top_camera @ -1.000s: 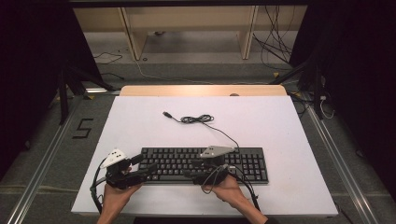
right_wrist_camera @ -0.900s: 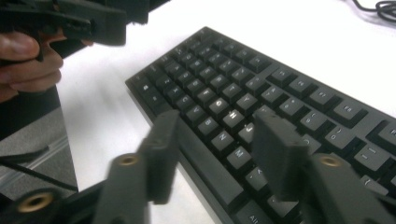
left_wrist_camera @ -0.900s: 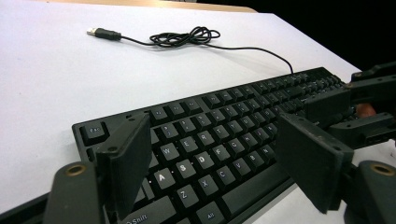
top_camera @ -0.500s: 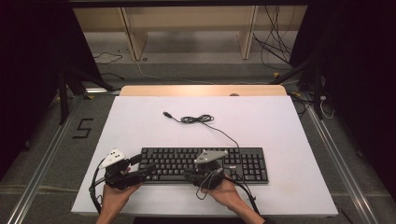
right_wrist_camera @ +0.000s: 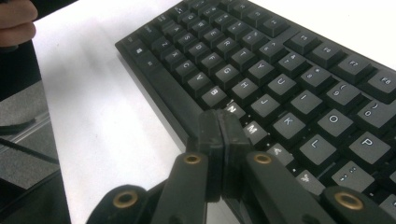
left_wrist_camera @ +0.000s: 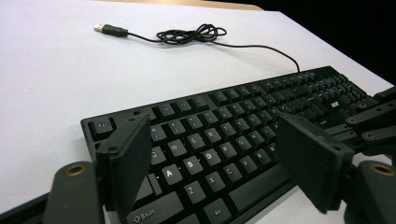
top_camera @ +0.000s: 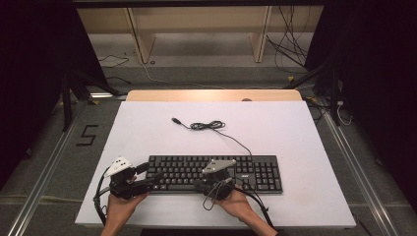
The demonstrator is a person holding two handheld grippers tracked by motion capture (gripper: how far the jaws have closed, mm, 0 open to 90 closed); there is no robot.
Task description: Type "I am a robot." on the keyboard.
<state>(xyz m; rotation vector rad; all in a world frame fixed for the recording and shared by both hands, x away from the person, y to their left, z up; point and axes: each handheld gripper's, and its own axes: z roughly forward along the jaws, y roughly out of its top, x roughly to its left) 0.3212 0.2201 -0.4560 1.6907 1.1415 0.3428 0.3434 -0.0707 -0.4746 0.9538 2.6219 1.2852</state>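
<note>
Your right gripper (right_wrist_camera: pixel 219 126) has just been closing: its jaws now meet pad to pad with nothing between them, tips low over the bottom letter row of the keyboard (top_camera: pixel 216 172), near the N and M keys. Your left gripper (left_wrist_camera: pixel 219 163) stands open, its jaws wide apart over the keyboard's left end, with the A, S and Z keys in the gap; whether the pads touch the keys can't be told.

The keyboard is black, full-size with white legends, lying flat on the white table (top_camera: pixel 305 137) straight ahead of both grippers. Its thin black cable (top_camera: pixel 211 126) runs away from its far edge to a loose coil, ending in a USB plug (left_wrist_camera: pixel 108 30) lying free.

From above, your hands and the gripper bodies cover the keyboard's near edge. In the right gripper view the keyboard's right end is cut off.

Beyond the keyboard the table lies bare apart from the cable; its near edge sits just behind your wrists.
</note>
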